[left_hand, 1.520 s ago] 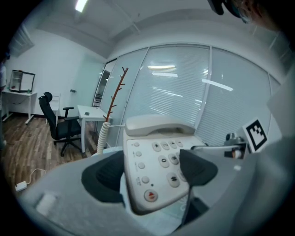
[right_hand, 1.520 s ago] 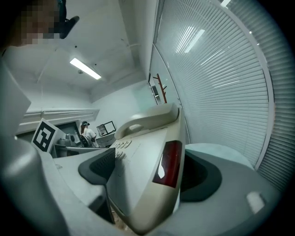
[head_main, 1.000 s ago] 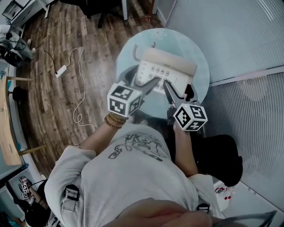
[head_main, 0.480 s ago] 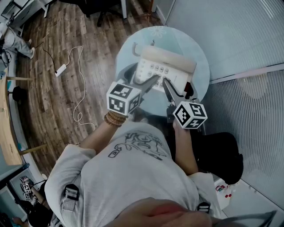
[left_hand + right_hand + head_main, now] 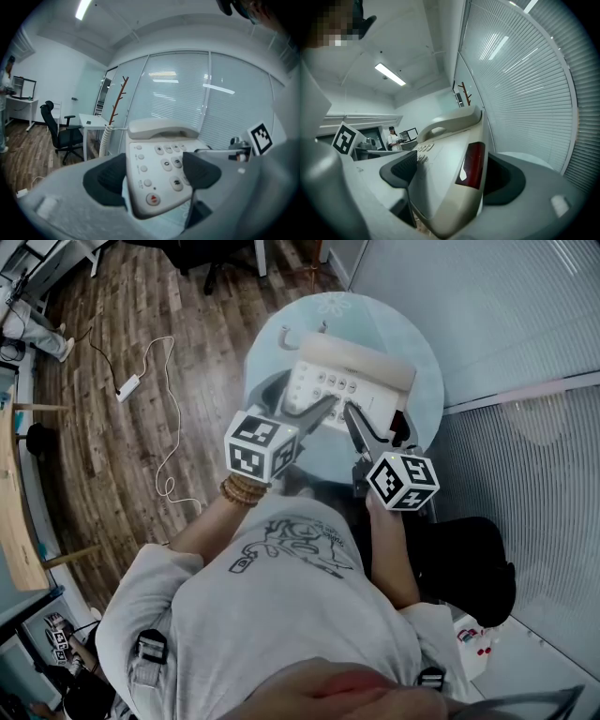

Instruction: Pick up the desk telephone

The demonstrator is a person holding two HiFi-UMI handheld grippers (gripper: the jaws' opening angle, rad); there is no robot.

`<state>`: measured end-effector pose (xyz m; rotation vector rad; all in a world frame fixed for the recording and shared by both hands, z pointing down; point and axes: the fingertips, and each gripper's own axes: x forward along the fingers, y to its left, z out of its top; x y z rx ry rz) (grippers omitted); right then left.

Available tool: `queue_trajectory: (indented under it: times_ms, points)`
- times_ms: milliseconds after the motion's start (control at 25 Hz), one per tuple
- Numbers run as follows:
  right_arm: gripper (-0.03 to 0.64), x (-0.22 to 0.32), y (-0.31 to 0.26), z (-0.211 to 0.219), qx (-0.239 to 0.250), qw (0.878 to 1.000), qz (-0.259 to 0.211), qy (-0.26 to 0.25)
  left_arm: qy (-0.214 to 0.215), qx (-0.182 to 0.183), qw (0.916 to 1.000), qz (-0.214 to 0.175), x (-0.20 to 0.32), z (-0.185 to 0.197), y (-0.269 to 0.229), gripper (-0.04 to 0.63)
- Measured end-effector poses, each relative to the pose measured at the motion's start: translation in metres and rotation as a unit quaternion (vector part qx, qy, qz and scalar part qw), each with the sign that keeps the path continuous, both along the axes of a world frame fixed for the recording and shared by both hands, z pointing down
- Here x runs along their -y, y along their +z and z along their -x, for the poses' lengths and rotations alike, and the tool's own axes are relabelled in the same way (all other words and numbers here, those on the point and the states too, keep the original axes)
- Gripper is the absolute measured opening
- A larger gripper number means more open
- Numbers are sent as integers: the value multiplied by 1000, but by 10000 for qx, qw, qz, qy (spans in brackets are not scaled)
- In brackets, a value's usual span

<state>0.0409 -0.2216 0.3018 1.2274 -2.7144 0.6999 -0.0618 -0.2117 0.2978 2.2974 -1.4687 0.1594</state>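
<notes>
L tool (image 5: 154, 176) & R tool (image 5: 450, 176) each clamped on desk telephone (image 5: 352, 381), its body btwn their jaws.

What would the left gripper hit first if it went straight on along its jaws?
The desk telephone: the left gripper has its jaws closed on the phone's near end, so the phone's body fills the line ahead, up to the handset. Beyond that, the glass wall with blinds looks well off, though depth is unclear.

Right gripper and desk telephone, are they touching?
Touching. The right gripper view shows the right gripper closed on the desk telephone, its dark pads pressed against the top face and side, no gap.
</notes>
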Motion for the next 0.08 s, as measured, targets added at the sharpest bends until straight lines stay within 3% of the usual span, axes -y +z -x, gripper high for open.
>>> queue_trajectory:
  times_ms: [80]
  points:
    - [425, 0, 1, 0, 14, 10000, 3, 6, -6, 0, 10000, 4, 0, 0, 0, 376]
